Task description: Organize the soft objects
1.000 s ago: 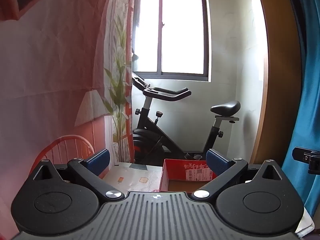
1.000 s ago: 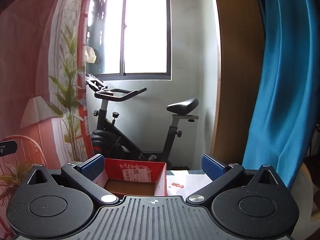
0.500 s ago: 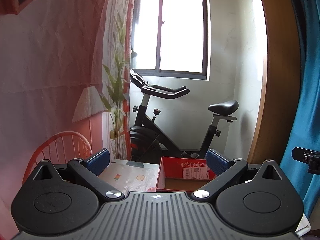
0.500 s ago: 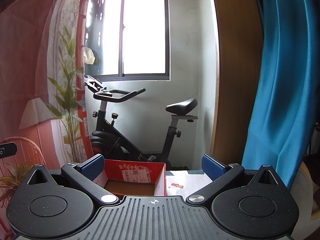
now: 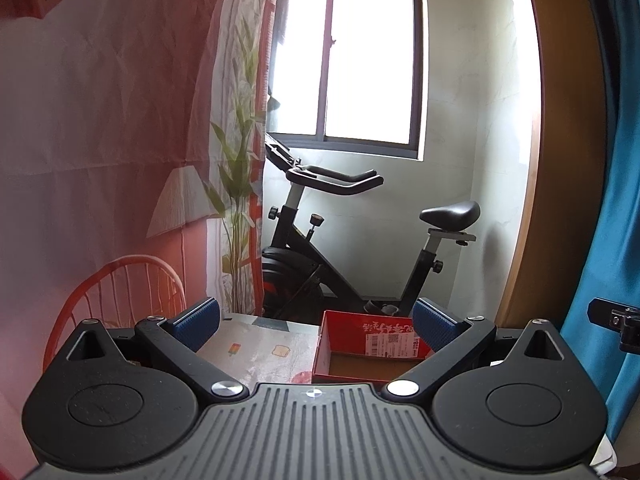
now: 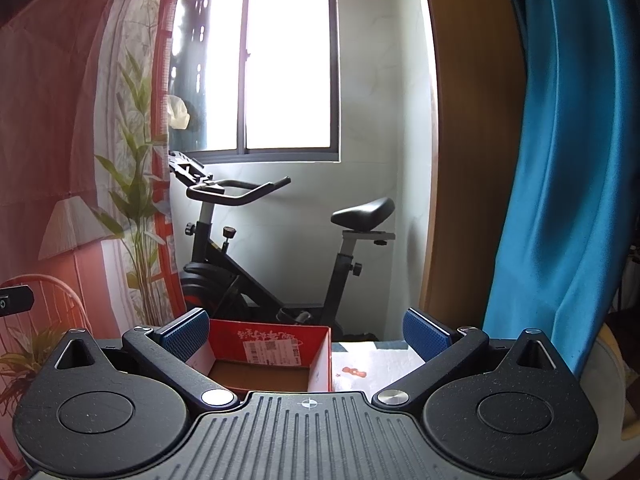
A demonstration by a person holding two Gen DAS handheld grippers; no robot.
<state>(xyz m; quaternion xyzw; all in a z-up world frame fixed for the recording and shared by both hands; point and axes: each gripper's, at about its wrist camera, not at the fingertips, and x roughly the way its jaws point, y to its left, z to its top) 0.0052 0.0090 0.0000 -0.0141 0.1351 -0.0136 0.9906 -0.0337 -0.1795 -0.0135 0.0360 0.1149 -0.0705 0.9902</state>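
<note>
A red open cardboard box (image 5: 370,346) stands on a table with a patterned cloth (image 5: 256,350); it also shows in the right wrist view (image 6: 272,354). Its inside looks empty as far as I can see. No soft objects show in either view. My left gripper (image 5: 316,326) is open and empty, held above the table's near side with the box ahead and to the right. My right gripper (image 6: 306,330) is open and empty, with the box ahead and to the left between its blue pads (image 6: 188,334).
A black exercise bike (image 5: 360,248) stands behind the table under a window (image 5: 360,52). A printed pink backdrop (image 5: 100,140) hangs at left, a blue curtain (image 6: 568,160) and a wooden panel (image 6: 468,140) at right. The other gripper's edge (image 5: 616,320) shows at far right.
Both views have risen and tilted slightly; the left view has swung a little left, so the box sits lower and further right. Both grippers stay open.
</note>
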